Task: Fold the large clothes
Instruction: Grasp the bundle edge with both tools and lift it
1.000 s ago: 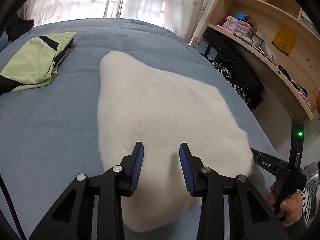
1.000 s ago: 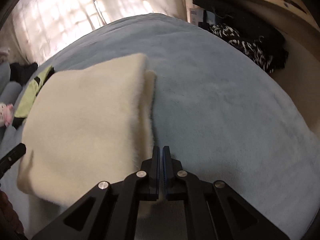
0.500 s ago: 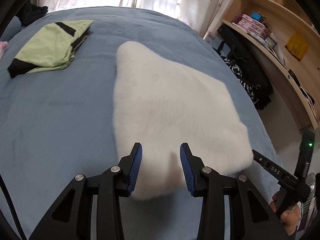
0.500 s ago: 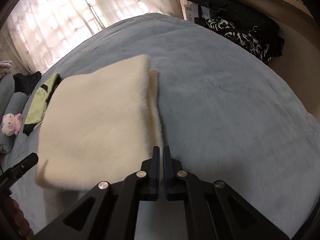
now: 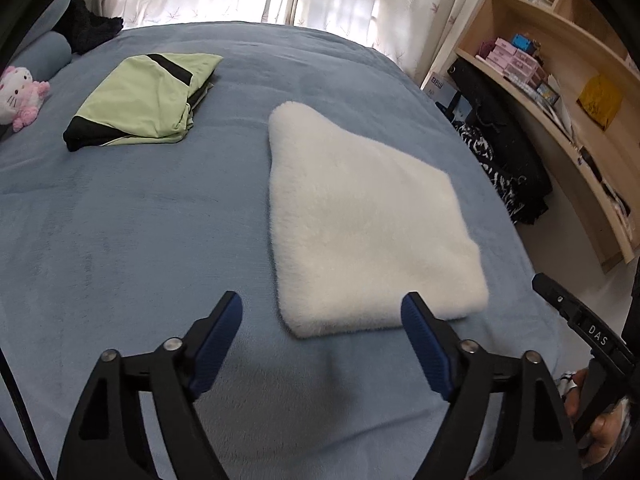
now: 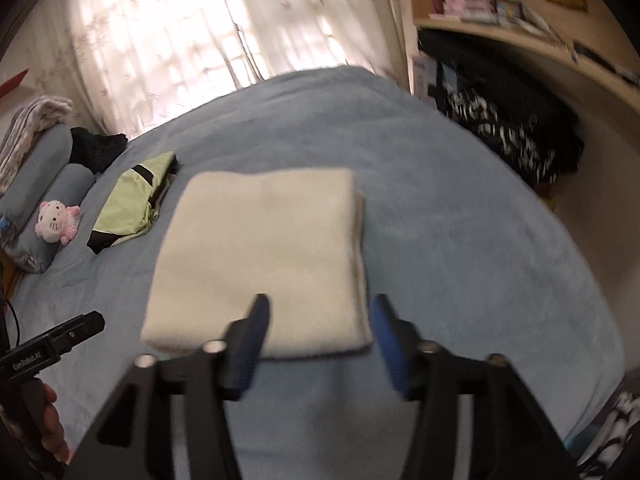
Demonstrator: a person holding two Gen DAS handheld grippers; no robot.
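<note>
On the blue bed (image 5: 140,240), the cream fleece garment (image 5: 360,232) is laid as a compact folded rectangle, near the middle, with a folded green and black garment (image 5: 144,100) well apart from it toward the pillows and a pink plush toy (image 5: 20,92) beyond. The left gripper (image 5: 322,328) is held just short of the fleece's near edge with its jaws spread wide and empty; the right gripper (image 6: 320,336) is likewise released, jaws apart, nothing between them, hovering over the near edge in a blurred view. The fold appears finished, so the step in hand is judged to be the withdrawal. It is done well if both tools are lifted straight back, clear of the pile, so that no layer is dragged; a lower layer shows past the right edge and could be squared up. Compared with half a second ago, the right jaws, then clenched, are now opened, the left jaws are spread much wider, and both tools are drawn back from the fleece.
</note>
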